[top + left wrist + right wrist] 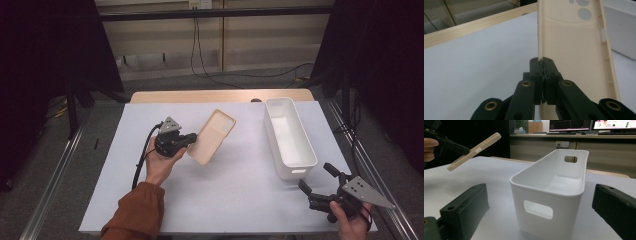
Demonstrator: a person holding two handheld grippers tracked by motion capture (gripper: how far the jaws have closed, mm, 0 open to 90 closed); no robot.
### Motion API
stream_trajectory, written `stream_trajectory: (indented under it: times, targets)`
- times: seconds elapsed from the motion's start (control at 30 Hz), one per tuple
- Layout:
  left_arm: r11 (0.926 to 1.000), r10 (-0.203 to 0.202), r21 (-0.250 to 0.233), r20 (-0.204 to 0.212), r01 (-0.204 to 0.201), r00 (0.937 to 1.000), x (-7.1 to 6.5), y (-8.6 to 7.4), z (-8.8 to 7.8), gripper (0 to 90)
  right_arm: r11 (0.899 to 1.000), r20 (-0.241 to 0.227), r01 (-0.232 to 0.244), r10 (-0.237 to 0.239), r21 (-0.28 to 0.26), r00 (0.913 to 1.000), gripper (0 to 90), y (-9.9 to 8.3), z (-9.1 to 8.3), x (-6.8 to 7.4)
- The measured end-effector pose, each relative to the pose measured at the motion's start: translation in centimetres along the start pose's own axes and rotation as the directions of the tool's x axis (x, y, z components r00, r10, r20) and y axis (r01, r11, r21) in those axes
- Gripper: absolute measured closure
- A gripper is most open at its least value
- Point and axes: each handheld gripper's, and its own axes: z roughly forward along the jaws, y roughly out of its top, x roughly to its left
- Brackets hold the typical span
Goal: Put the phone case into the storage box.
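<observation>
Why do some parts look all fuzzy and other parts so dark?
Left gripper view: the black left gripper sits very close, so it blurs, like the phone case. Right gripper view: the white bin is sharp, the monitors behind glow softly. High view: both side edges fall into shadow.

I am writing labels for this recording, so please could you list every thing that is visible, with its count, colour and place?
phone case: one, beige, lifted off the table left of centre, pinched at one edge by the left gripper
bin: one, white, open and empty, standing at the table's right side
table: one, white top with a wooden far edge
monitors: two, lit, on a counter at the back
left gripper: one, black, shut on the phone case
right gripper: one, black, open, at the near right corner beside the bin
hands: two, one on each gripper; the left has an orange-brown sleeve
</observation>
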Motion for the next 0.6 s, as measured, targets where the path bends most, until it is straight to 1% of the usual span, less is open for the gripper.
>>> stream_trajectory:
  times: [0.07, 0.1, 0.13, 0.17, 0.2, 0.23, 0.3, 0.33, 0.37, 0.4, 0.43, 0.5, 0.6]
  targets:
    - [0.9996, -0.002, -0.028, -0.002, 0.002, 1.0, -0.2, -0.1, -0.8, 87.8, 1.0, 0.004, -0.002, 0.002, -0.003, 1.0, 0.1, 0.1, 0.0, 0.0]
    - [0.9996, -0.002, -0.028, -0.002, 0.002, 1.0, -0.2, -0.1, -0.8, 87.8, 1.0, 0.005, -0.004, 0.004, -0.007, 1.0, 0.0, 0.1, 0.0, 0.0]
    - [0.9993, -0.004, -0.038, -0.004, 0.004, 1.0, -0.3, -0.1, -1.3, 87.9, 1.0, 0.003, -0.003, 0.003, -0.008, 1.0, 0.0, 0.2, 0.0, 0.0]
    - [0.9993, -0.004, -0.038, -0.004, 0.004, 1.0, -0.3, -0.1, -1.3, 87.8, 1.0, 0.003, -0.003, 0.003, -0.008, 1.0, 0.0, 0.2, 0.0, 0.0]
    - [0.9991, -0.005, -0.041, 0.001, 0.005, 1.0, -0.4, -0.2, -1.7, 87.8, 1.0, 0.0, 0.0, 0.0, -0.013, 1.0, 0.0, 0.3, 0.0, 0.1]
    - [0.999, 0.002, -0.044, -0.005, -0.002, 1.0, -0.5, -0.3, -1.9, 87.8, 1.0, -0.004, 0.001, -0.001, -0.014, 1.0, 0.0, 0.4, 0.0, 0.1]
    - [0.9991, -0.001, -0.044, -0.011, 0.0, 0.9999, -0.6, -0.4, -2.1, 87.8, 1.0, -0.011, -0.012, 0.012, -0.022, 0.9999, 0.0, 0.5, 0.1, 0.2]
    - [0.9987, -0.004, -0.051, -0.017, 0.003, 0.9999, -0.8, -0.6, -2.6, 87.8, 1.0, -0.014, -0.005, 0.005, -0.022, 0.9999, 0.0, 0.6, 0.1, 0.3]
    - [0.9987, -0.004, -0.051, -0.017, 0.003, 0.9999, -0.8, -0.6, -2.6, 87.8, 1.0, -0.012, 0.001, -0.001, -0.023, 0.9999, 0.0, 0.7, 0.1, 0.3]
    - [0.9977, -0.019, -0.066, -0.014, 0.018, 0.9997, -0.9, -0.8, -3.3, 87.8, 1.0, -0.013, 0.003, -0.003, -0.021, 0.9999, 0.0, 0.9, 0.1, 0.5]
    - [0.9977, -0.019, -0.066, -0.014, 0.018, 0.9997, -0.9, -0.8, -3.3, 87.8, 1.0, -0.013, 0.003, -0.003, -0.021, 0.9999, 0.0, 0.9, 0.1, 0.5]
    - [0.9958, -0.028, -0.087, -0.015, 0.026, 0.9995, -1.2, -0.8, -4.1, 87.8, 1.0, -0.029, 0.024, -0.025, -0.02, 0.9993, 0.0, 1.2, 0.3, 0.8]
    - [0.9939, -0.033, -0.105, -0.013, 0.032, 0.9994, -1.4, -0.7, -4.6, 87.8, 1.0, -0.049, 0.021, -0.022, -0.018, 0.9985, 0.0, 1.6, 0.6, 1.1]
